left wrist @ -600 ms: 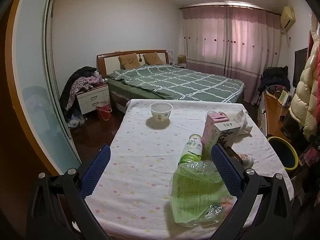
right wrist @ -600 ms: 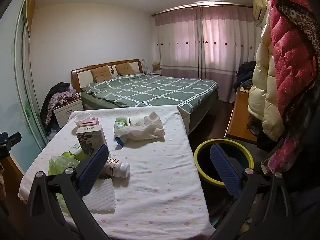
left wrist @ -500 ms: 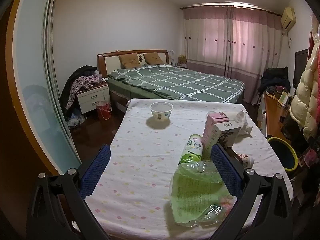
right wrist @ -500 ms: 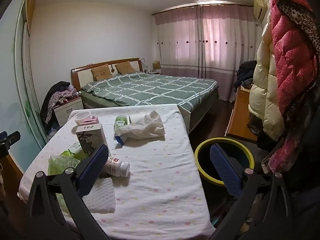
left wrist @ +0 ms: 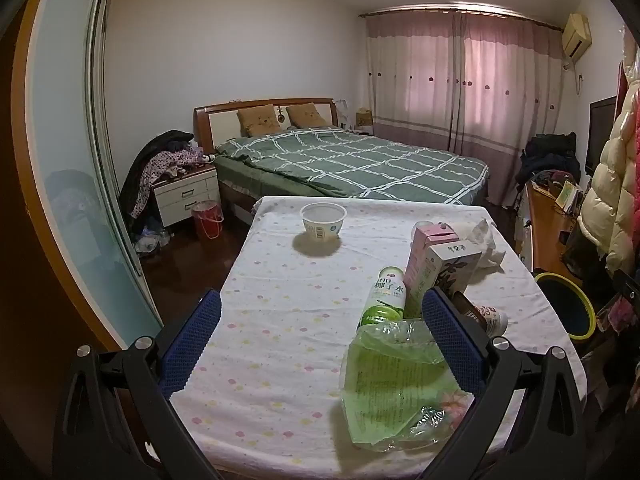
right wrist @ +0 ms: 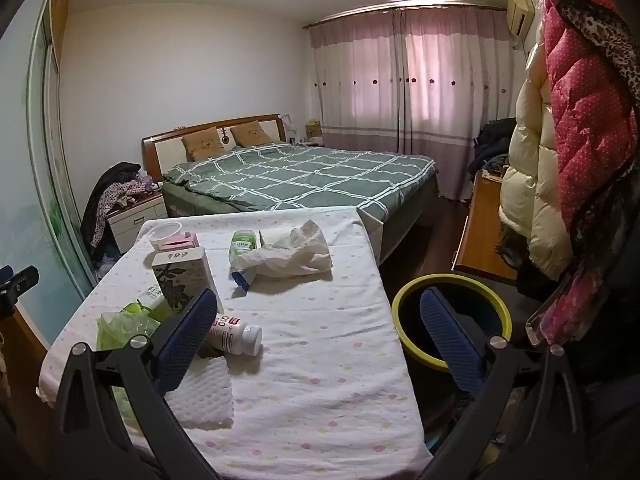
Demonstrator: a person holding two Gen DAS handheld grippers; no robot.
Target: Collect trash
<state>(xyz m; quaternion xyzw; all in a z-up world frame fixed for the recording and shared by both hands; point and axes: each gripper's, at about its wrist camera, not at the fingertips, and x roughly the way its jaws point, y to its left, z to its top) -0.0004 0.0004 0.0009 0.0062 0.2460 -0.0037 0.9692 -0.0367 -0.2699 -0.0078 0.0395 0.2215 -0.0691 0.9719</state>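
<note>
Trash lies on a table with a dotted white cloth [left wrist: 280, 320]. A white paper bowl [left wrist: 323, 222] stands far back. A green bottle [left wrist: 385, 296], two cartons [left wrist: 452, 268], a crumpled green plastic bag [left wrist: 396, 384] and a small white bottle [right wrist: 236, 334] lie near. Crumpled white paper [right wrist: 296, 254] and a white foam pad [right wrist: 202, 396] show in the right wrist view. A yellow-rimmed bin [right wrist: 452, 322] stands on the floor right of the table. My left gripper [left wrist: 320, 344] is open and empty above the near table edge. My right gripper [right wrist: 316, 344] is open and empty.
A bed with a green checked cover [left wrist: 352, 160] lies beyond the table. A nightstand [left wrist: 186, 196] and red bucket [left wrist: 207, 220] stand at left. Coats [right wrist: 560, 120] hang at right beside a wooden desk [right wrist: 480, 224]. A sliding glass door [left wrist: 68, 160] runs along the left.
Both views have shifted very slightly. Nothing on the table has moved and both grippers stay open.
</note>
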